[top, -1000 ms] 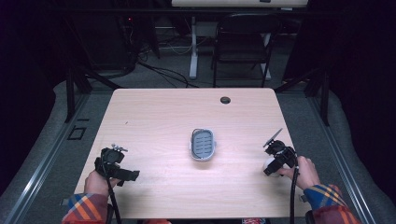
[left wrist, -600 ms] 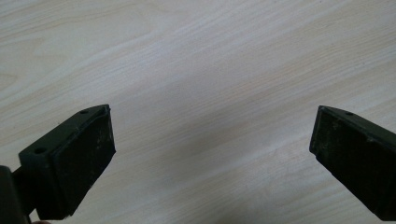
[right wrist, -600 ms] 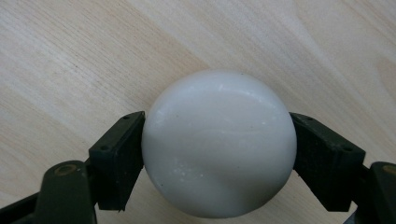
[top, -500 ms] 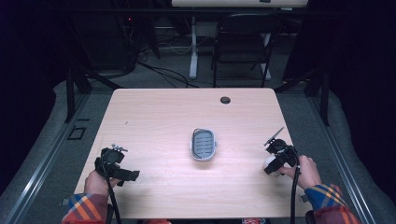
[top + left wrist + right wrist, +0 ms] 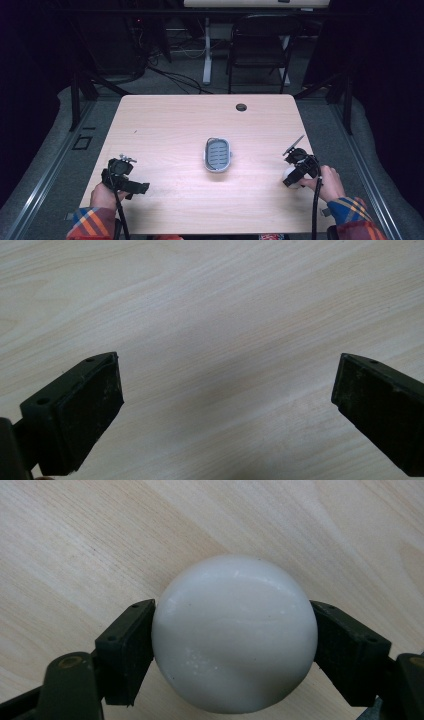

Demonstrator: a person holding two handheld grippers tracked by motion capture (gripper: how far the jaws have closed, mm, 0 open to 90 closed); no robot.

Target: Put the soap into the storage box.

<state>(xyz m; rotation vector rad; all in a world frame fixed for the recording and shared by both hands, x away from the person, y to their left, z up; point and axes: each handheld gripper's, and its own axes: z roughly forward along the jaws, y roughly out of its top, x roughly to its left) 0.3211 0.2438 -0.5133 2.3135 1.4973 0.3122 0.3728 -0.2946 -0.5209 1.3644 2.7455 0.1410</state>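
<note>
The wooden worktop (image 5: 165, 130) is smooth and bare apart from a small grey slotted tray (image 5: 218, 154) at its middle and a dark round hole (image 5: 241, 107) near the far edge, so anything dropped would likely roll freely and could leave over the right edge, which lies near the right hand. The tray looks shallow with a low rim; if the ball is meant for it, a release from too high or off-centre might let it bounce out or tip over the rim. The right gripper (image 5: 232, 645), at the near right of the worktop, is clamped on a glossy white ball (image 5: 234, 632), its two pads pressing on opposite sides of the ball. That is the main risk as I judge it: the pads are flat, the ball is round and slick, so contact is small, and a quick swing or tilt could squeeze it out. The left gripper (image 5: 220, 405), at the near left, stands wide with nothing between its jaws, too far off to catch a slip.
</note>
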